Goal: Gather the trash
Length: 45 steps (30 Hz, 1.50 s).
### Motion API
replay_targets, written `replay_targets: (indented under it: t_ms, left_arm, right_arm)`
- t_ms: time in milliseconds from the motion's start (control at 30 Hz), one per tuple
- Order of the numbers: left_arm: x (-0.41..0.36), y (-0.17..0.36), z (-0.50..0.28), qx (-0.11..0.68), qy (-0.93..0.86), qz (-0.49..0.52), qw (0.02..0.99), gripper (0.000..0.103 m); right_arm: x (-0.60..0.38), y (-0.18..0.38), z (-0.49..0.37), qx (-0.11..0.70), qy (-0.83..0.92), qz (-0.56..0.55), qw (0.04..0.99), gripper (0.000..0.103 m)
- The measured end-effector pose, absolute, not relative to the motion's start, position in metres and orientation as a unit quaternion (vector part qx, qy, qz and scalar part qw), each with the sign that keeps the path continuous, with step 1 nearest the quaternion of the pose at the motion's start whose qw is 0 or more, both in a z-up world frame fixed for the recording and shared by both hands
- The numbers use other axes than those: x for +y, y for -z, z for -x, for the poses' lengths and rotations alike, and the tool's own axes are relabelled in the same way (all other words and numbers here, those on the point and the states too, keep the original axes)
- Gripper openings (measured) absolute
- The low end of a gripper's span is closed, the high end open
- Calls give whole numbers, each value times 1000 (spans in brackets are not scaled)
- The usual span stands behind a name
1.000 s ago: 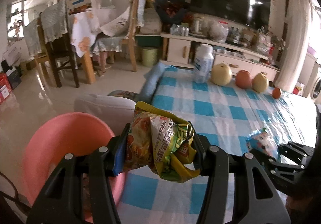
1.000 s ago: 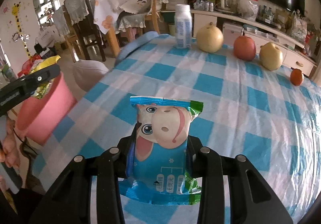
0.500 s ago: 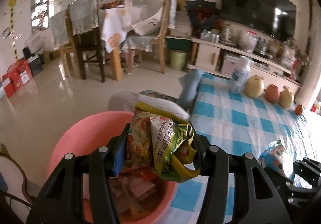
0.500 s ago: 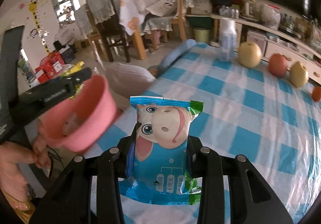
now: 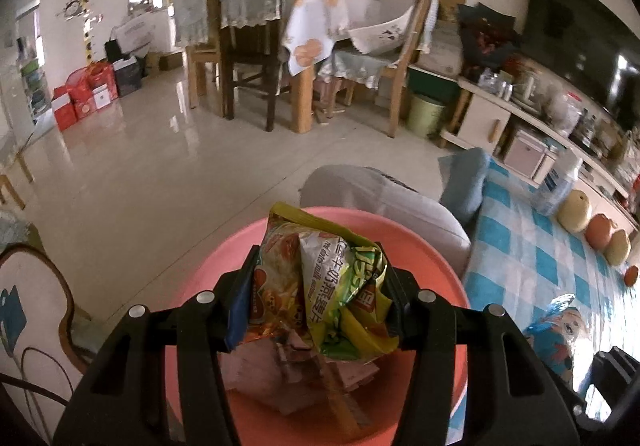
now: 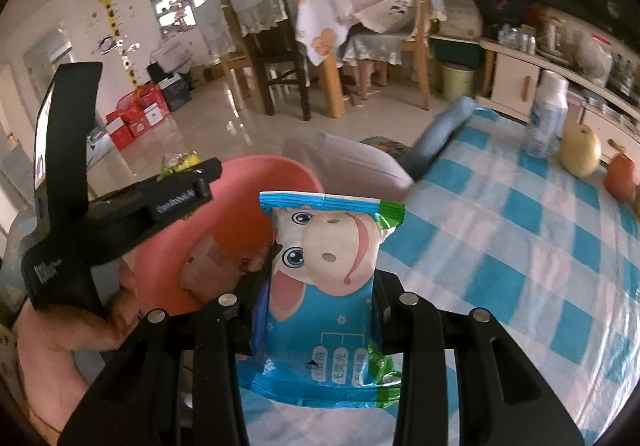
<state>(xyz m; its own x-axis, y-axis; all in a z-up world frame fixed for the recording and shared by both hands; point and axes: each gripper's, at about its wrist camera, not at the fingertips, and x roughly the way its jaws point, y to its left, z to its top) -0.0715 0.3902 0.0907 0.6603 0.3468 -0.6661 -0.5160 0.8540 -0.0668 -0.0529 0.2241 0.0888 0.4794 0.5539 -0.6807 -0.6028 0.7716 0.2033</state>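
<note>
My left gripper [image 5: 320,294] is shut on a crumpled yellow-green snack wrapper [image 5: 324,282] and hangs right over the pink bin [image 5: 440,270], which holds paper scraps. In the right wrist view the left gripper [image 6: 188,174] shows from the side above the pink bin [image 6: 248,182], with a hand [image 6: 60,334] on its handle. My right gripper [image 6: 320,286] is shut on a blue cartoon-cow packet [image 6: 324,270], held upright at the table's edge, just right of the bin. The same packet [image 5: 560,330] shows at the lower right of the left wrist view.
A blue-and-white checked tablecloth [image 6: 520,246] covers the table, with a white bottle [image 6: 548,114], a yellow pear [image 6: 580,150] and more fruit [image 5: 598,232] along its far side. A grey cushion [image 5: 380,194] lies behind the bin. Dining chairs [image 5: 248,58] stand across the floor.
Both grippers have swung left, off the table toward the pink bin. The left one now hangs over the bin's inside; the right one has reached the table edge beside it. Both grips are unchanged.
</note>
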Motion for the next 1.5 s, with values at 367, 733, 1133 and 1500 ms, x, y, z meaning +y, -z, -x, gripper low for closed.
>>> replay_targets:
  t_ms: [367, 733, 1133, 1500]
  left_arm:
    - [418, -85, 80, 338, -273, 151, 888, 55]
    - [415, -82, 73, 353, -297, 119, 879, 87]
    - [382, -92, 60, 348, -282, 70, 891, 96]
    - [341, -102, 50, 329, -254, 37, 909, 97]
  right_arm:
    - [277, -80, 48, 386, -364, 55, 846, 39]
    - [291, -59, 47, 382, -346, 78, 853, 87]
    - [236, -64, 39, 383, -293, 51, 875, 89]
    - [183, -64, 37, 385, -248, 38, 888, 93]
